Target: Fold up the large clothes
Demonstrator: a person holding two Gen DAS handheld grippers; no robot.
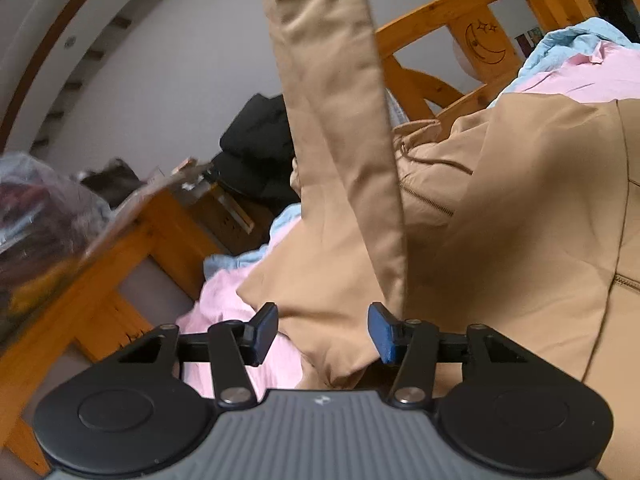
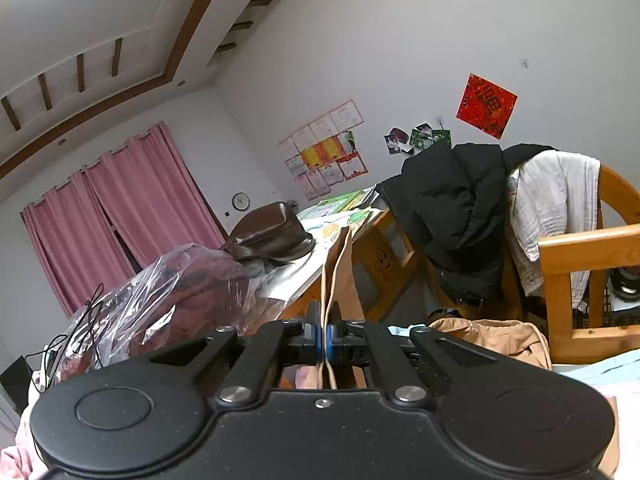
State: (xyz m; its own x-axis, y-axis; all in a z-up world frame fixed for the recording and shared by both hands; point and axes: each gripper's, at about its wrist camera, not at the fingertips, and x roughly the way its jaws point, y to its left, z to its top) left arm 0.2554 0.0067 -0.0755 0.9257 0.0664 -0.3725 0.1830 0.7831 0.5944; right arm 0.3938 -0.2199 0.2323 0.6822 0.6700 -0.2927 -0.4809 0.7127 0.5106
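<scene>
My left claw (image 1: 322, 330) stood spread, gripping nothing, over the tan jacket (image 1: 520, 208) lying rumpled on the pink sheet (image 1: 236, 300). My right claw (image 2: 324, 338) pinched its sleeve (image 1: 340, 120), lifted high. Nothing looked folded yet; every fold remained ahead.

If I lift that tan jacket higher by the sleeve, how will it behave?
Probably floppy: the raised sleeve of the tan jacket hangs limp. The body would likely drag and bunch over the pink bedding. It may slip, since the right gripper pinches only a thin edge.
</scene>
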